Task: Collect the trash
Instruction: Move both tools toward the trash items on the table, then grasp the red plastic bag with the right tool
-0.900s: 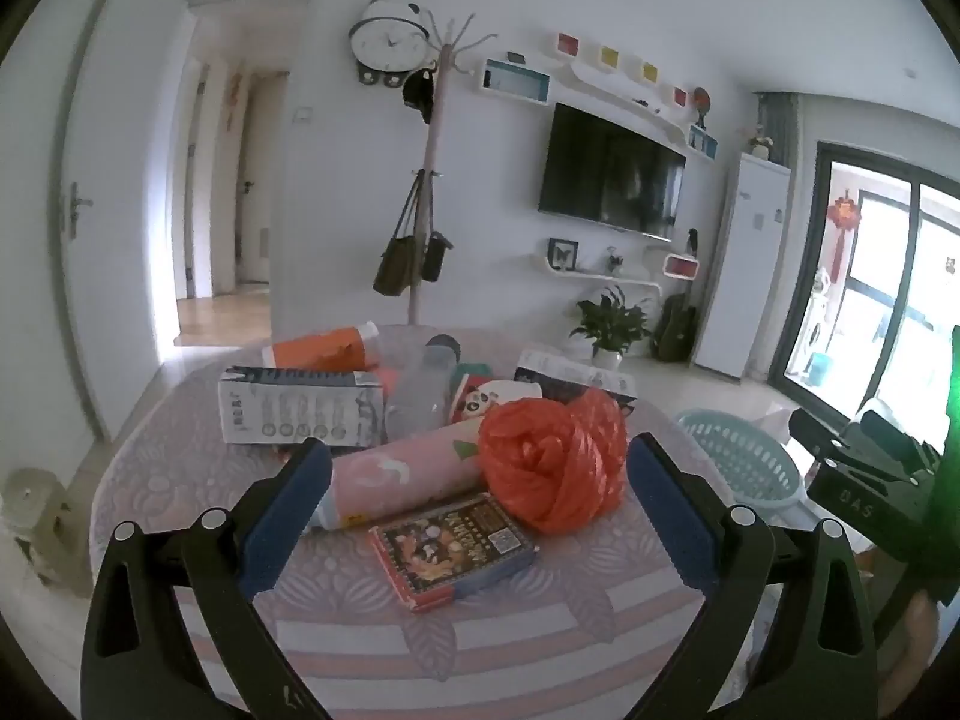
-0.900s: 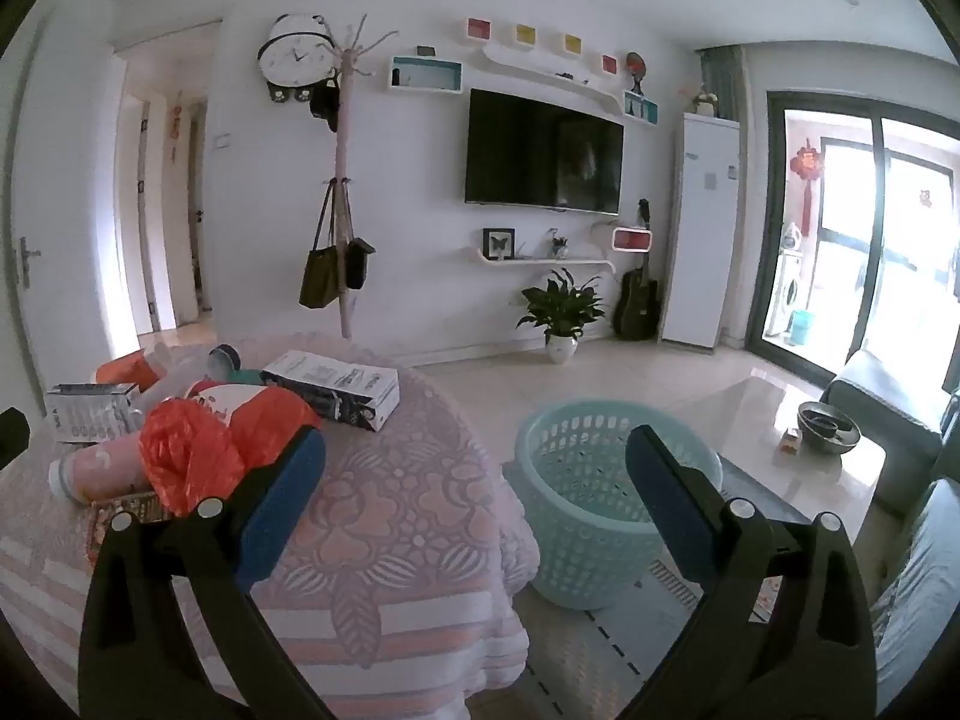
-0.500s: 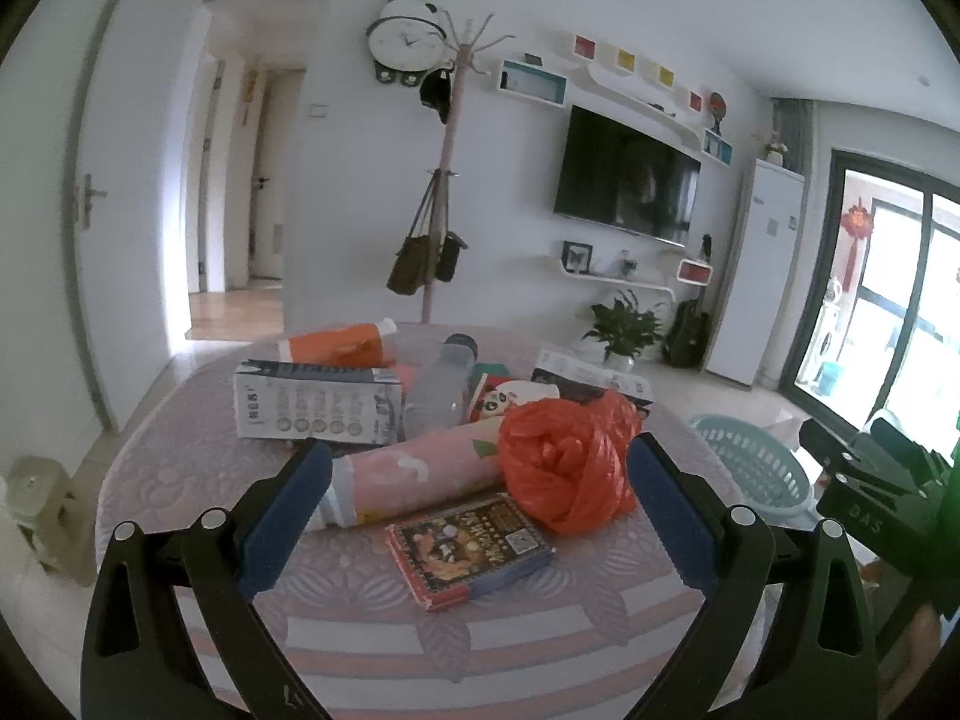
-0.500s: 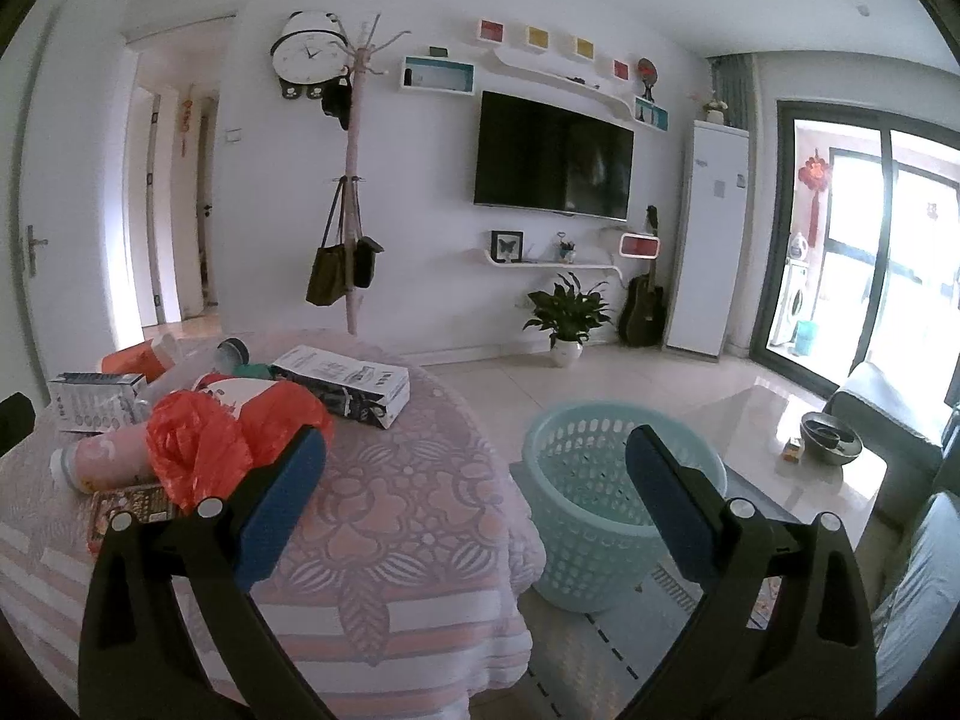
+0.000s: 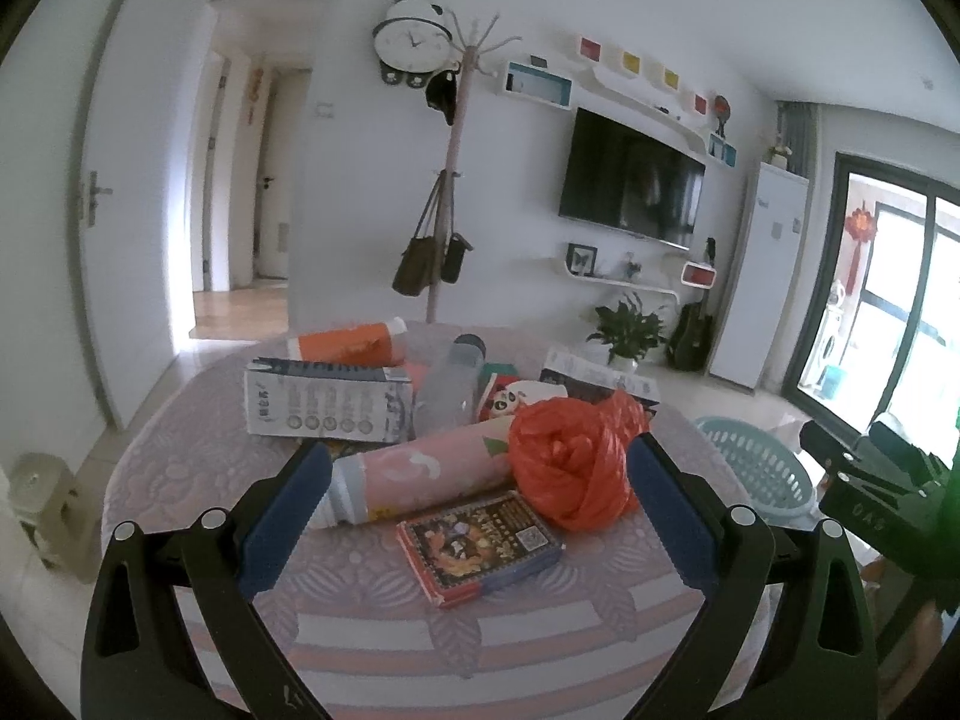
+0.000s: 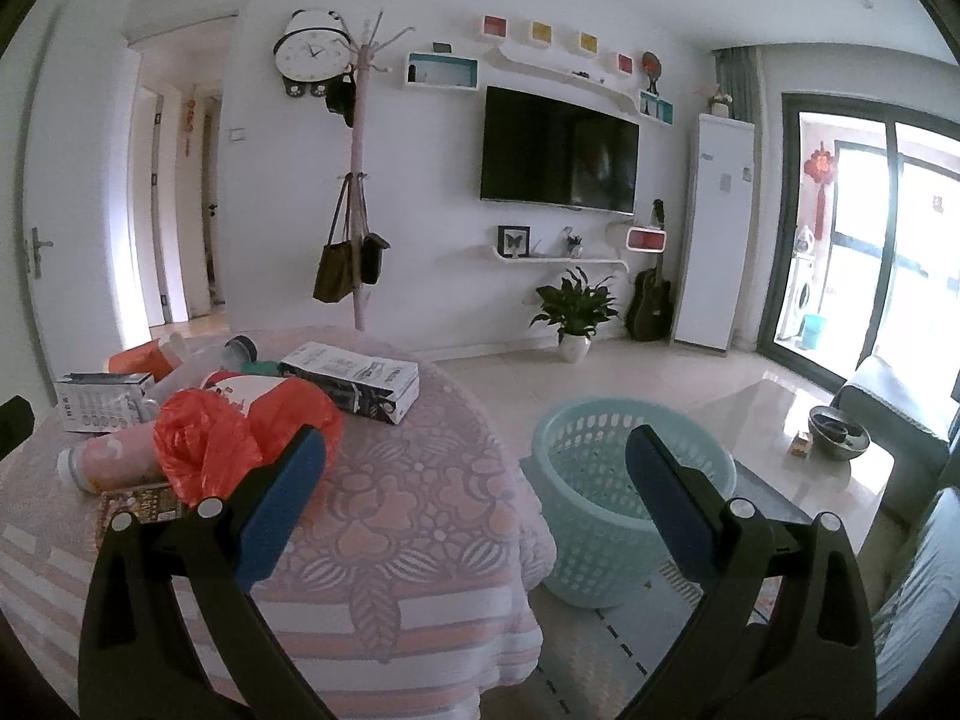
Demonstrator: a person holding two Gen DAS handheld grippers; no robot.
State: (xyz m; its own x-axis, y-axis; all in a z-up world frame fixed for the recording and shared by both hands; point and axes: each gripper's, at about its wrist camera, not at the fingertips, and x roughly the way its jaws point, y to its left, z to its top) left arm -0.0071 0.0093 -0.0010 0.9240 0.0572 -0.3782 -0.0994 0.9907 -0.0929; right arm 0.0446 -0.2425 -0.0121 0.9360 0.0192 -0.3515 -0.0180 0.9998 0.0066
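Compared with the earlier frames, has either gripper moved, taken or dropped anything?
Only the left gripper has drifted slightly, so the table's trash sits a little further right in its view. Nothing grasped or released. Both grippers remain open and empty, and the red bag and basket have not moved.

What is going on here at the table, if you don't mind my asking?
A person holds a gripper in each hand over a cluttered table. Both the left gripper and right gripper are open and hold nothing. The trash, including a red plastic bag, is untouched, and the teal basket on the floor looks empty.
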